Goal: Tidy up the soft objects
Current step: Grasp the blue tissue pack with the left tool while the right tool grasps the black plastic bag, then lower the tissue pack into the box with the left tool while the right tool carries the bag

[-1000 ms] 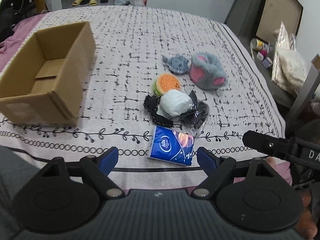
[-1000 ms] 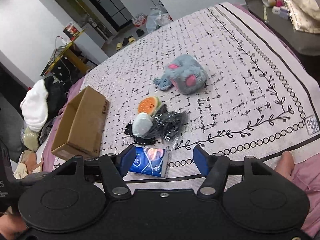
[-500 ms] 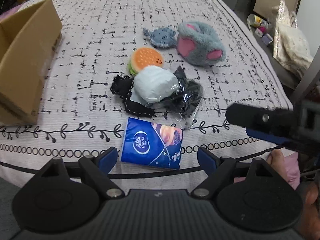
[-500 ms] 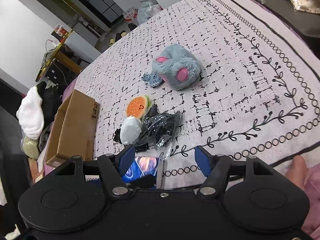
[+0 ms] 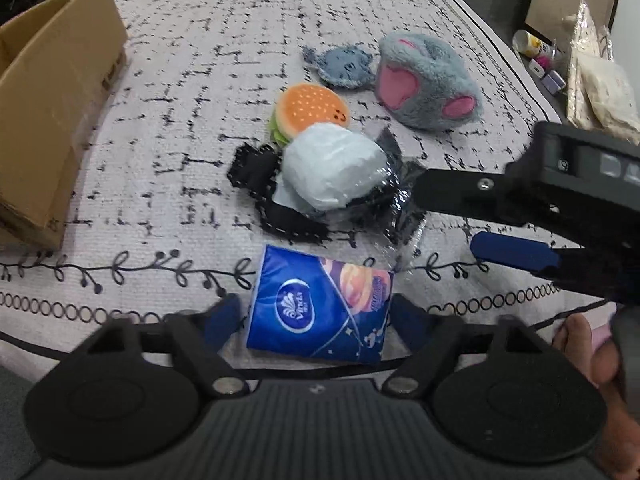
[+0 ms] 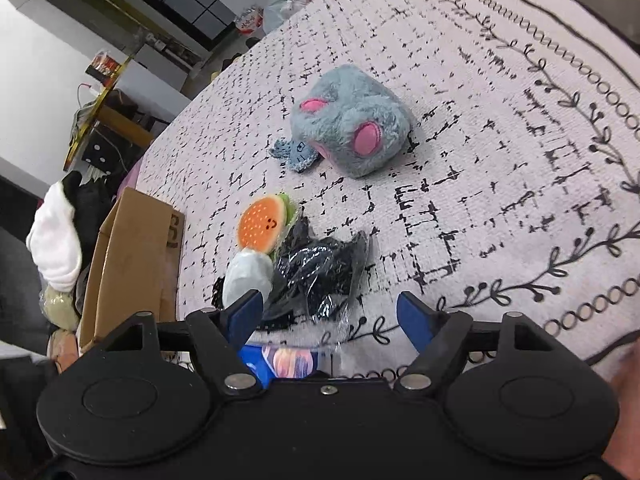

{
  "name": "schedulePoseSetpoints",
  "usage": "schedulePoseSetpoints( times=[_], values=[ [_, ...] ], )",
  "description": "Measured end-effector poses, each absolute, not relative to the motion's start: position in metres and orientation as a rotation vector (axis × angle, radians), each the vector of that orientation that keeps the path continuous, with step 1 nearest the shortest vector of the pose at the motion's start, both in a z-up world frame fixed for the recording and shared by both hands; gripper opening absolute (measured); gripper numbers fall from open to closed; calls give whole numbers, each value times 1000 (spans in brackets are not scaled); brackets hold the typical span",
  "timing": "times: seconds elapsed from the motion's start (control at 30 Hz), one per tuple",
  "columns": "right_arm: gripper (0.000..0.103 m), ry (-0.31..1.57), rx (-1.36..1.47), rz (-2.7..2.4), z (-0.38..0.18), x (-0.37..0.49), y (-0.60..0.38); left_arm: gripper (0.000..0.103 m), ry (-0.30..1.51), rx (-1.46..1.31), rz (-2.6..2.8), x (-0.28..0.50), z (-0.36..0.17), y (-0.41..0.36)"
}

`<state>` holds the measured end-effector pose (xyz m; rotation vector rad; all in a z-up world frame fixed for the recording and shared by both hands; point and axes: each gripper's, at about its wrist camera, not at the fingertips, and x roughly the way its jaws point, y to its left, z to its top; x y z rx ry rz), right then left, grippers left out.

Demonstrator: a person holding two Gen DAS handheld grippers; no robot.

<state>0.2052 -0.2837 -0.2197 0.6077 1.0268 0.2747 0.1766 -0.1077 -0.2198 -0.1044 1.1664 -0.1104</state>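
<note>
A blue tissue pack (image 5: 320,308) lies at the bed's near edge, between the open fingers of my left gripper (image 5: 316,320). Behind it sit a white soft bundle (image 5: 332,168), black fabric (image 5: 256,168), a black item in clear plastic (image 6: 320,272), an orange burger plush (image 5: 312,110), a small blue-grey plush (image 5: 344,66) and a grey-and-pink plush (image 5: 428,84). My right gripper (image 6: 332,316) is open, just above the plastic-wrapped item; it shows from the side in the left wrist view (image 5: 472,220). The tissue pack (image 6: 280,360) peeks under it.
An open cardboard box (image 5: 52,92) stands at the left on the patterned bedspread (image 5: 240,40). A side table with bottles and bags (image 5: 580,68) is at the far right. Clothes (image 6: 56,240) pile beside the box off the bed.
My left gripper has moved forward and now straddles the tissue pack. My right gripper has moved forward and left, over the plastic-wrapped item.
</note>
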Motion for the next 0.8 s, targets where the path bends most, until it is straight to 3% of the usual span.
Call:
schedulePoseSetpoints(
  times=[0.47, 0.57, 0.7, 0.8],
  values=[
    [76, 1020, 809, 230, -244, 225, -282, 68, 1153, -182, -67, 177, -209, -78],
    [46, 1027, 835, 239, -247, 228, -281, 68, 1146, -176, -65, 175, -202, -76],
    [37, 1004, 804, 240, -236, 221, -282, 68, 1120, -186, -73, 174, -187, -73],
    [37, 975, 800, 237, -224, 215, -286, 68, 1097, -190, -71, 171, -176, -72]
  ],
)
